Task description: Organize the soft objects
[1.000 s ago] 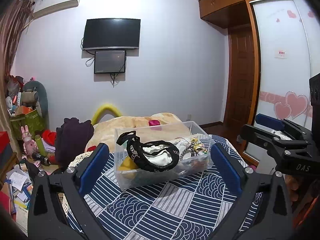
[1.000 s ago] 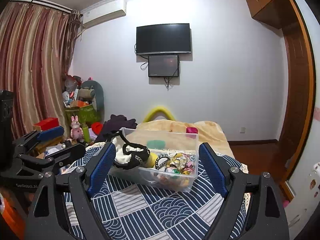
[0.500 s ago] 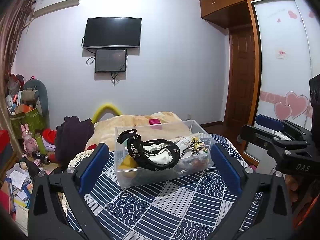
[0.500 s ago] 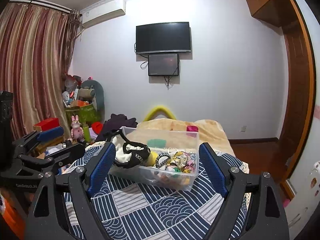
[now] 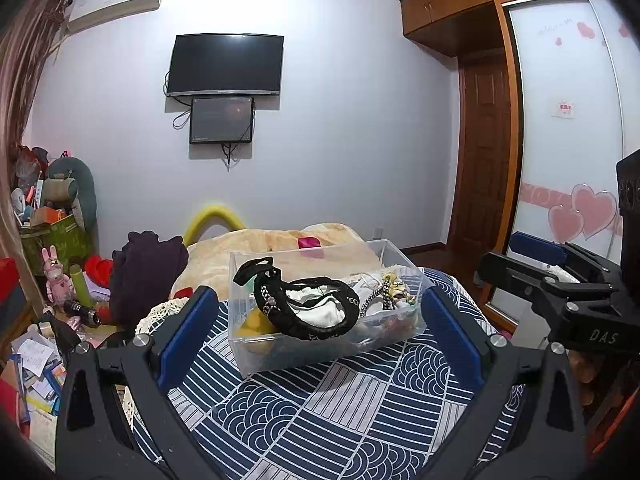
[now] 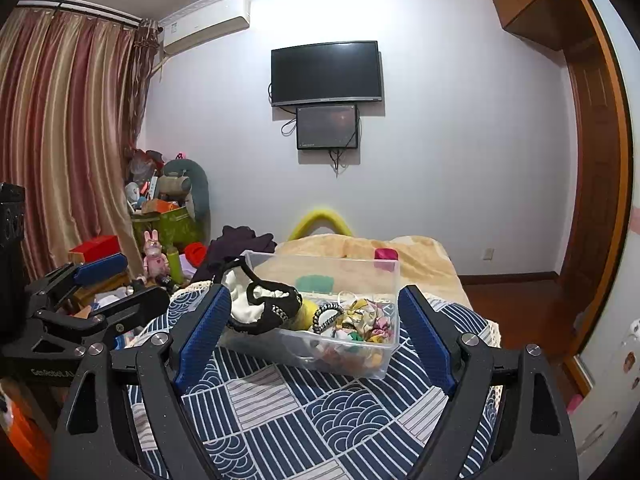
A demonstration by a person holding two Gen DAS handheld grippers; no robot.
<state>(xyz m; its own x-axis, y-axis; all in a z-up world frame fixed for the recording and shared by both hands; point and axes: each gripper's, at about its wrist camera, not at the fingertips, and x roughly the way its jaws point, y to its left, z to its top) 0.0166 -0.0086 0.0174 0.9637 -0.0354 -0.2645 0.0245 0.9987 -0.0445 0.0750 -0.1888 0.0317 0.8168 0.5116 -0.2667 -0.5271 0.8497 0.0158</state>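
Observation:
A clear plastic bin [image 5: 256, 354] stands on a navy patterned cloth [image 5: 320, 412]; it also shows in the right wrist view [image 6: 352, 360]. In it lie a black-trimmed white undergarment [image 5: 316, 308] draped over the rim, a yellow soft item [image 5: 256, 320] and several small hair ties and scrunchies [image 6: 360, 316]. My left gripper [image 5: 318, 320] is open and empty, held in front of the bin. My right gripper [image 6: 312, 320] is open and empty, also short of the bin. Each gripper shows at the edge of the other's view.
A beige blanket [image 5: 280, 248] with a pink object [image 5: 309, 242] lies behind the bin. A dark purple garment [image 5: 148, 268] hangs at the left. Toys, boxes and papers [image 5: 44, 280] crowd the floor at left. A wardrobe and door [image 5: 488, 160] stand at right.
Both views have shifted very slightly. The bin and its contents have not moved. Both grippers stay open.

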